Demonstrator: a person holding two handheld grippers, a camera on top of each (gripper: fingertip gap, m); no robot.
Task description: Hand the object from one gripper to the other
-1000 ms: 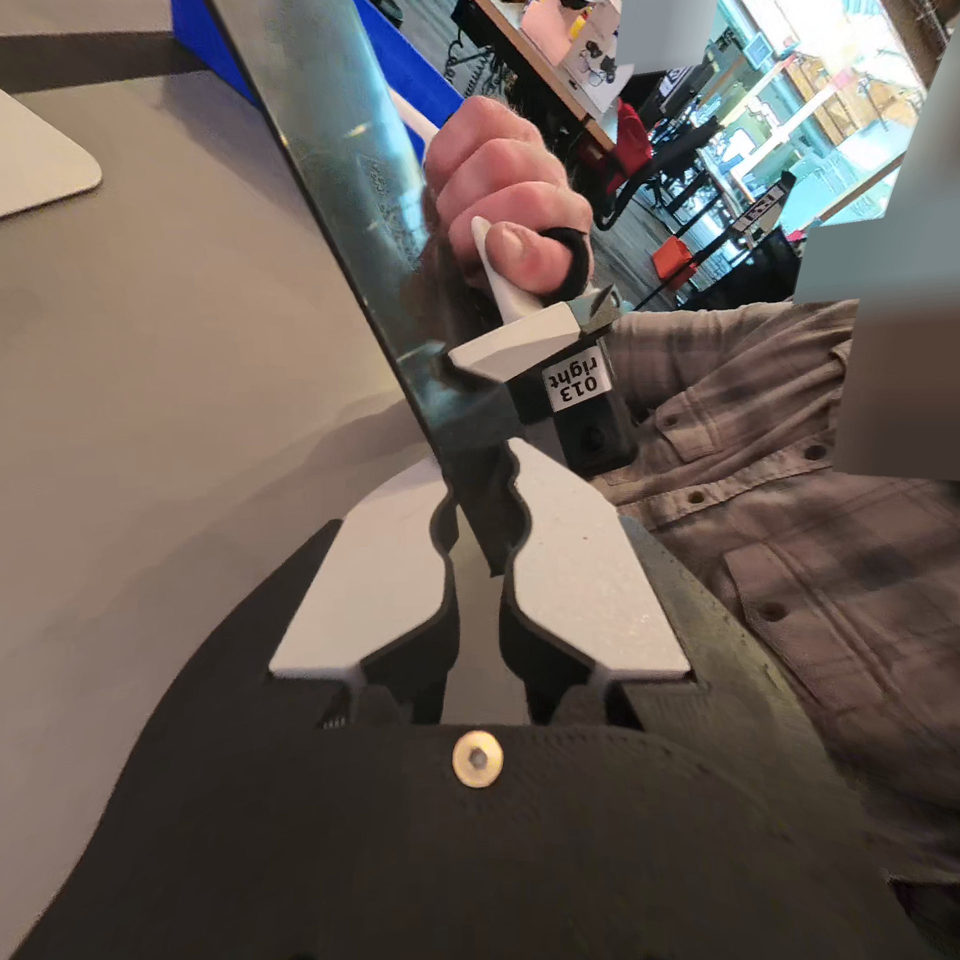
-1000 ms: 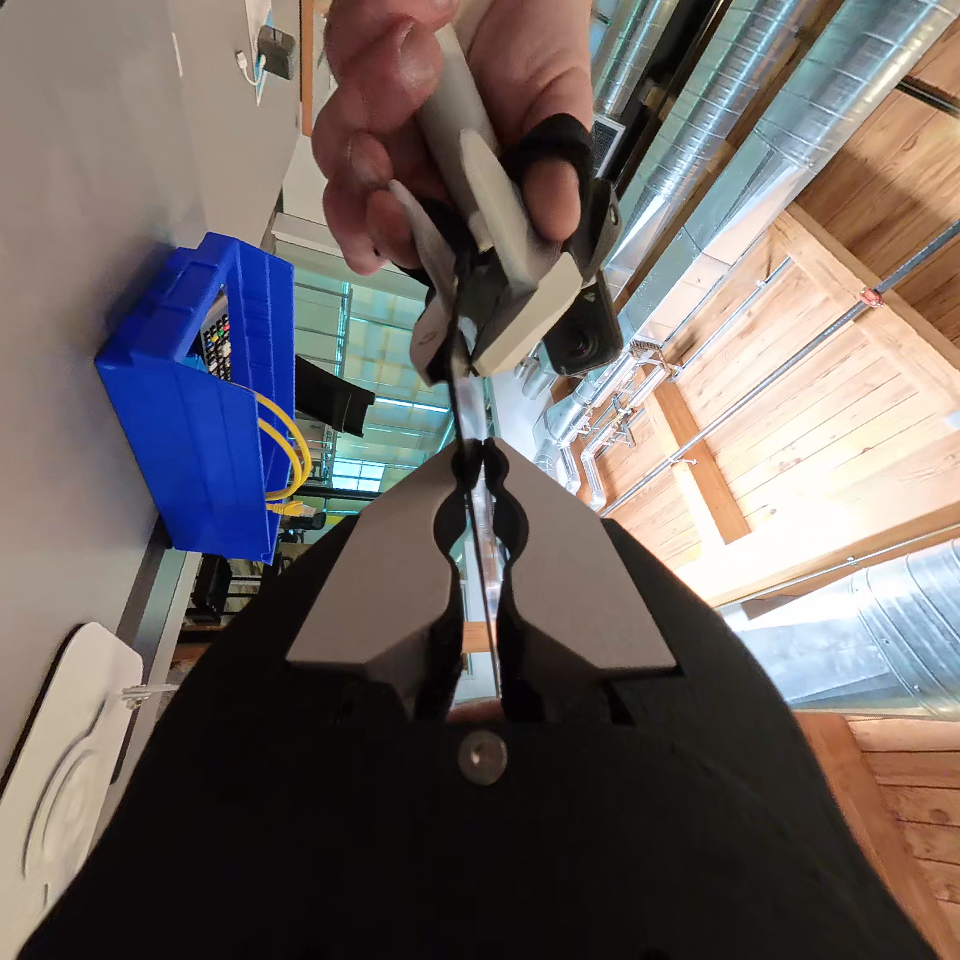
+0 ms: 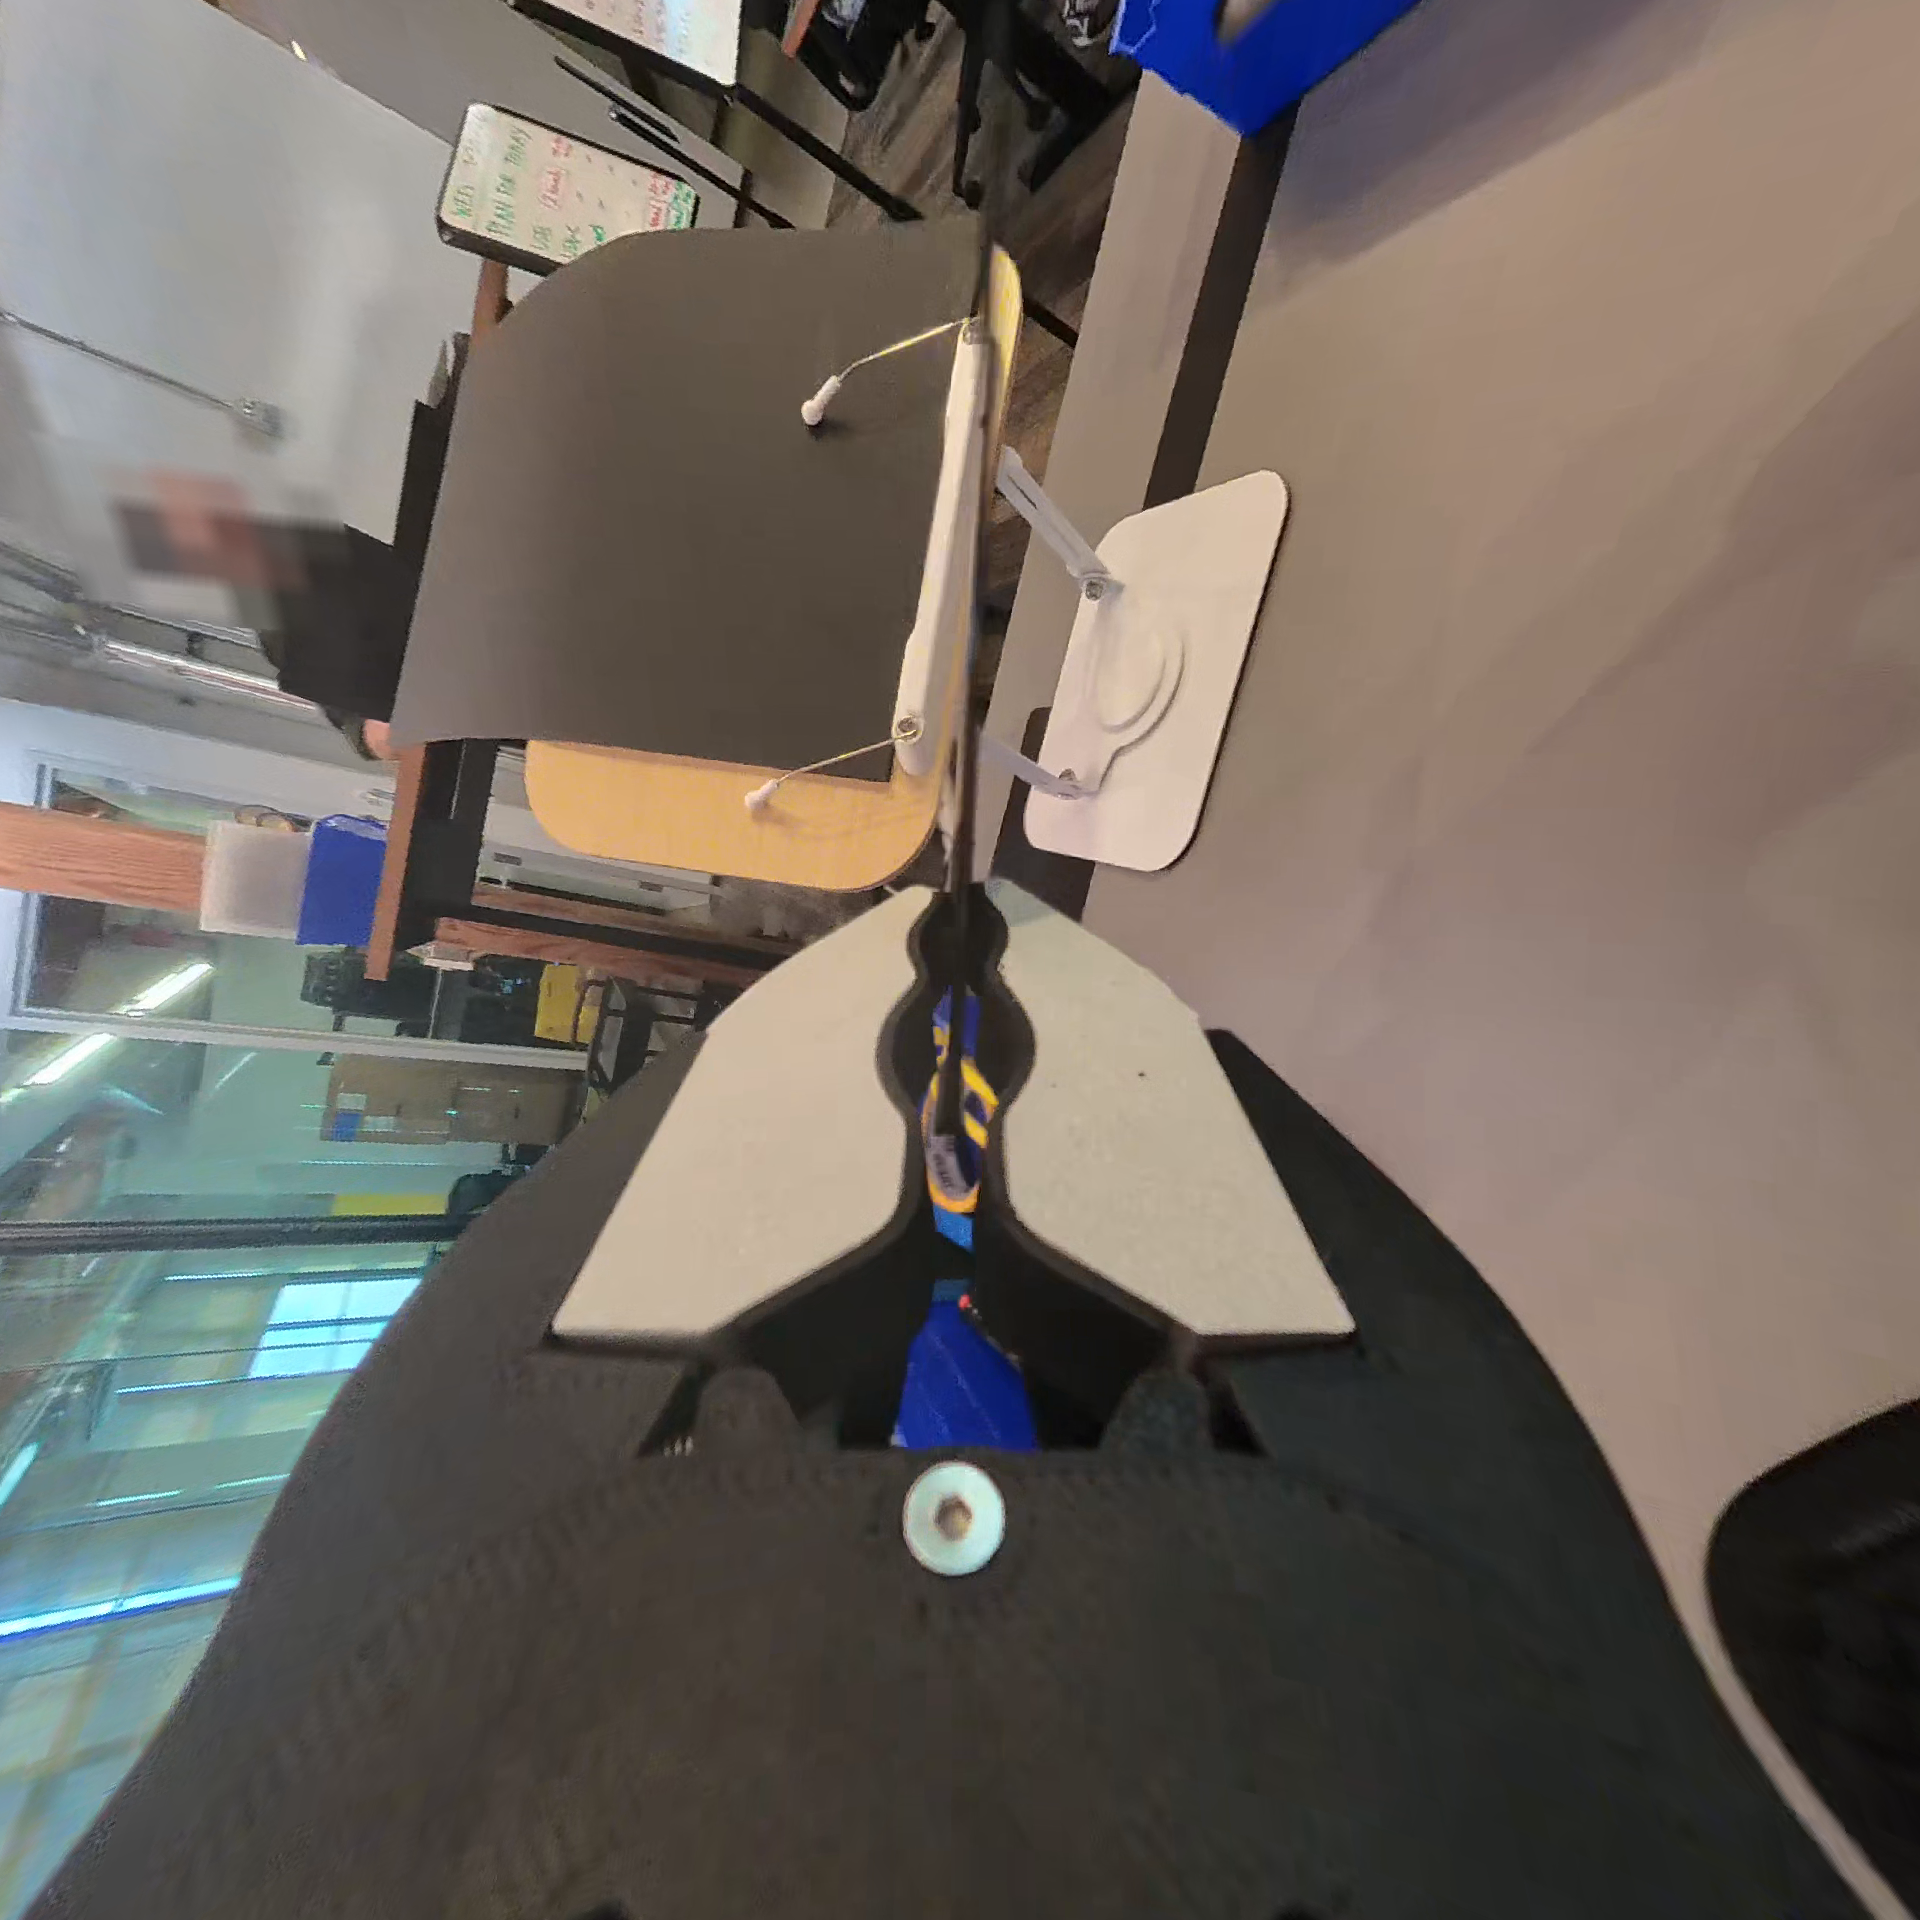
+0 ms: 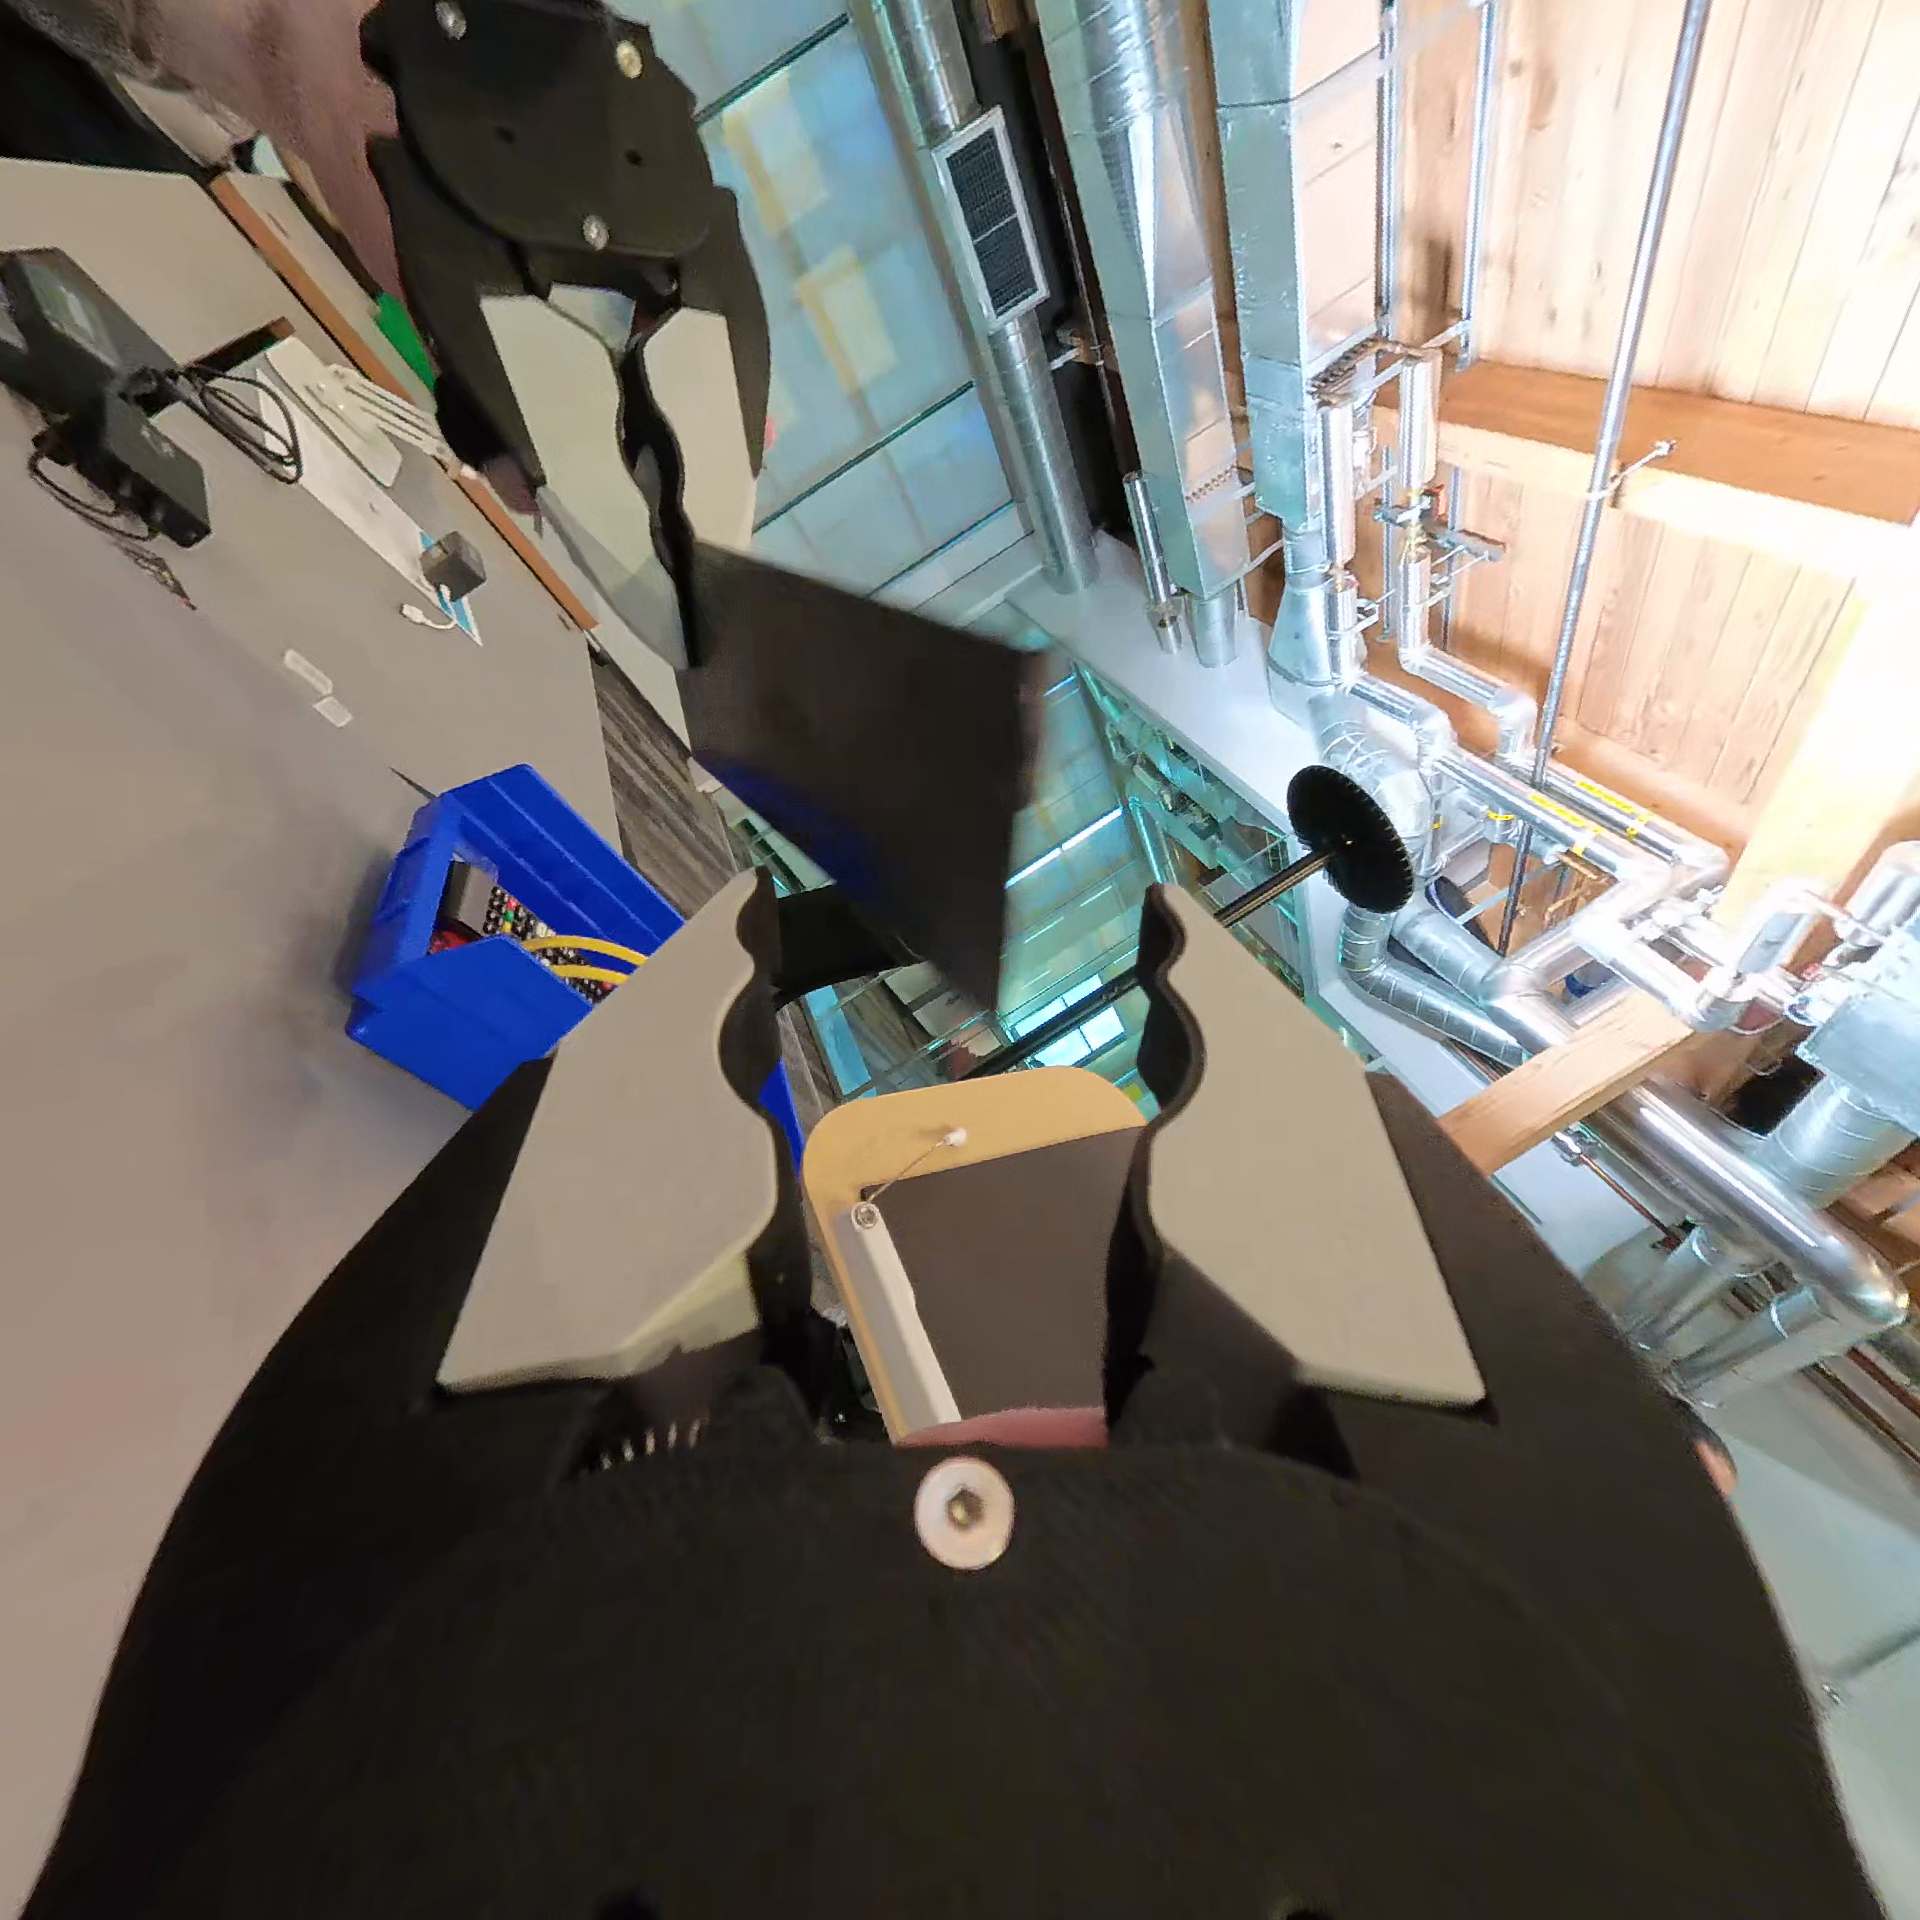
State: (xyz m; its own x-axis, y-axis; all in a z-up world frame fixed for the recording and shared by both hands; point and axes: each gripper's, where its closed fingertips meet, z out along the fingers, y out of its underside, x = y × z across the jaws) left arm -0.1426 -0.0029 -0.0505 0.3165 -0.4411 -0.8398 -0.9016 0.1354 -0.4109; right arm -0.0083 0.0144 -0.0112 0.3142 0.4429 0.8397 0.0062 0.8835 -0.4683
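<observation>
I am holding the thin dark sheet [image 4: 862, 748] edge-on in my left tongs [image 3: 961, 935], which are pinching its near edge at centre frame; from the right wrist view it is hanging in the upper middle, above the grey table [image 4: 208, 831]. My right tongs [image 4: 951, 914] are standing apart, gripping nothing. The sheet is looking light, stiff and slick, so I am judging a firm pinch along a free edge safest.

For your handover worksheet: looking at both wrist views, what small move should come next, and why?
Probably draw the right gripper back, clear of the sheet. It is open and empty, while the left gripper is shut on the sheet's edge, so the sheet has apparently changed hands.
</observation>
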